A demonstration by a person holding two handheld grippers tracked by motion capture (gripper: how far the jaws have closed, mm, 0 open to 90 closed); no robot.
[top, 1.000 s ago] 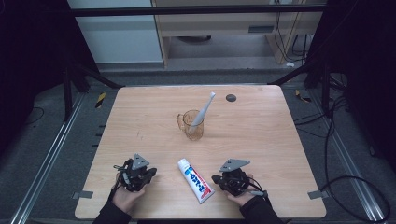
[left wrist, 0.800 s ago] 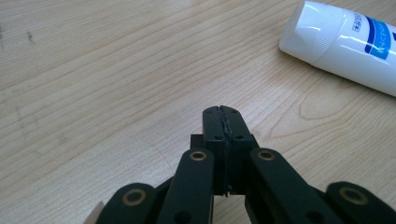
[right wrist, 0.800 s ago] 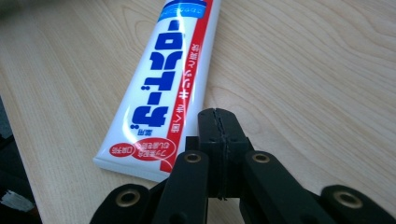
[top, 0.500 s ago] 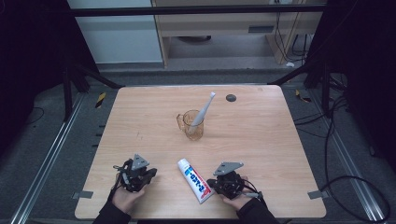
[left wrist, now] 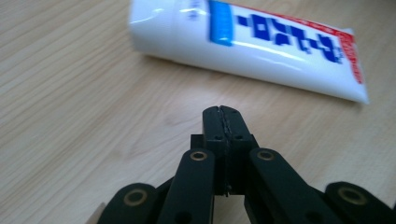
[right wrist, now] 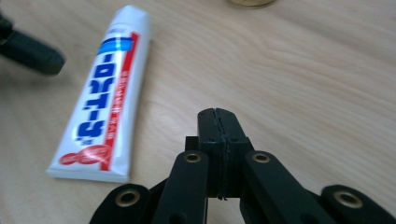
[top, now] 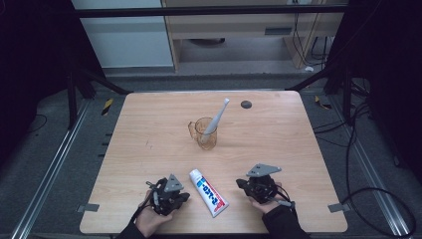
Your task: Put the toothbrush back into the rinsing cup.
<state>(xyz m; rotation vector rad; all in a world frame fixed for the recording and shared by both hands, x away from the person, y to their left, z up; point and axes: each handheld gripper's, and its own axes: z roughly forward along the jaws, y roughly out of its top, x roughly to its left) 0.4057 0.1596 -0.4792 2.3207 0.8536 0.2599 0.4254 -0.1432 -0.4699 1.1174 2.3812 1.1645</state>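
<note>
Both my jaws are closed and empty; the toothpaste tube [top: 208, 191] looks light, soft, slippery: I'd grip its firm shoulder.

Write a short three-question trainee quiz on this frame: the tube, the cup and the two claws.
1. True or false: the left claw is shut on the toothpaste tube.
2. What stands in the amber cup? A) spoon B) white toothbrush C) straw
3. Which things flank the tube on the table?

Key
1. False: its jaws are shut on nothing, short of the tube.
2. B
3. The left claw and the right claw, one on each side.
</note>
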